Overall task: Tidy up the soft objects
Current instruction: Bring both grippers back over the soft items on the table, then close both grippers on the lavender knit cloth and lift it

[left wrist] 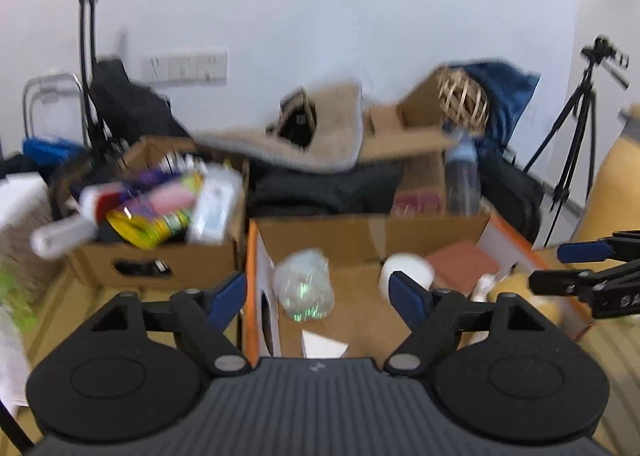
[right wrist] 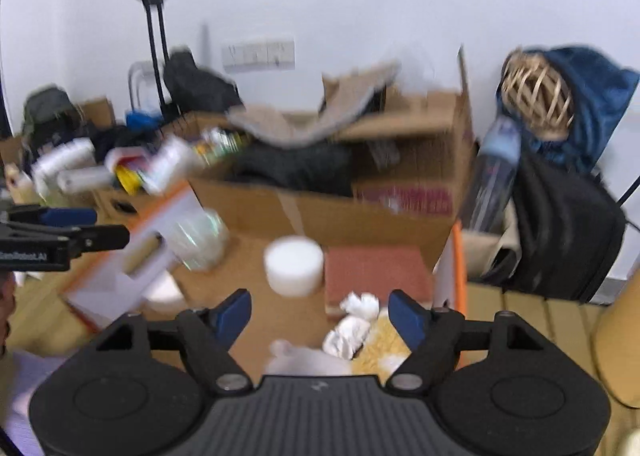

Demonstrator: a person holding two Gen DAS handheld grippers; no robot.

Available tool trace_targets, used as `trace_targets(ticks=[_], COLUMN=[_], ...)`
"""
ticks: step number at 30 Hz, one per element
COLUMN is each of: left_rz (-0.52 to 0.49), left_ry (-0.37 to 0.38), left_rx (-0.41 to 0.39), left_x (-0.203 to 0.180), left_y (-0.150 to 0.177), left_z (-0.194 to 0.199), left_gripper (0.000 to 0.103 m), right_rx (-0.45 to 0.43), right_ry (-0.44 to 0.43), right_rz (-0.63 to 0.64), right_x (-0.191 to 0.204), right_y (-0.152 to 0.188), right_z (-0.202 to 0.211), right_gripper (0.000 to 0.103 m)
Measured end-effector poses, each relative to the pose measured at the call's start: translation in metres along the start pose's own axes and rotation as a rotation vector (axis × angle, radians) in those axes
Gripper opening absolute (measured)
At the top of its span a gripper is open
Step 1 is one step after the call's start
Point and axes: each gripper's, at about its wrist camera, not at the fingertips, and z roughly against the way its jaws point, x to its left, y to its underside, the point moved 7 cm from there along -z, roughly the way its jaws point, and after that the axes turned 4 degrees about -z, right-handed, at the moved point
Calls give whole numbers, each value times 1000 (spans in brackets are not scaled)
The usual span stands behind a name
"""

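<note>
I am holding my left gripper (left wrist: 318, 294) spread wide with nothing between its blue-tipped fingers, hovering over the near edge of the open cardboard box with the orange rim (left wrist: 251, 276). My right gripper (right wrist: 320, 314) is likewise gaping and carrying nothing, hanging above the same box on its right side.

Directly under the right gripper I am seeing the soft things: crumpled white tissue wads (right wrist: 354, 322) bunched against a yellow fluffy cloth (right wrist: 380, 348), and a pale white plush lump (right wrist: 304, 360) at the box's near wall. They are too blurred for me to tell any long axis or facing. Just beyond them a flat reddish-brown pad (right wrist: 374, 272) is lying on the box floor, its long side running left to right, with a short white cylinder (right wrist: 294, 264) just beside it on the left, upright. A clear crinkled plastic bag (left wrist: 306, 290) is sitting further left, ahead of the left gripper.

Behind the box a second cardboard carton stuffed with colourful packets (left wrist: 160, 240) is standing to the left, and a beige mat (left wrist: 304, 143) is draping over dark clothing. A clear water bottle (right wrist: 494, 179), a woven rattan ball (right wrist: 536, 95) and a black tripod (left wrist: 572, 131) are crowding the right.
</note>
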Motion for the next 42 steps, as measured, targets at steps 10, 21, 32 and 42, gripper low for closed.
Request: trace_targets(ticks=[10,21,32,42], left_rz=[-65,-56,28,32], left_ry=[-10,3,-48,-66], left_rx=[-211,-300,-184,-161], left_x=[-29,-56,-50,-33], left_y=[-33,123,223,217], left_z=[170,324,371,327], left_gripper=[93,103,103,103], right_rx=[-210,-283,-243,-224], right_ry=[20,-9,23,-2], right_rz=[14,22,44,-48], right_x=[21,85,132,133], right_y=[-11,165,273,272], right_z=[177,301,335,298], right_gripper=[85,91,92,92])
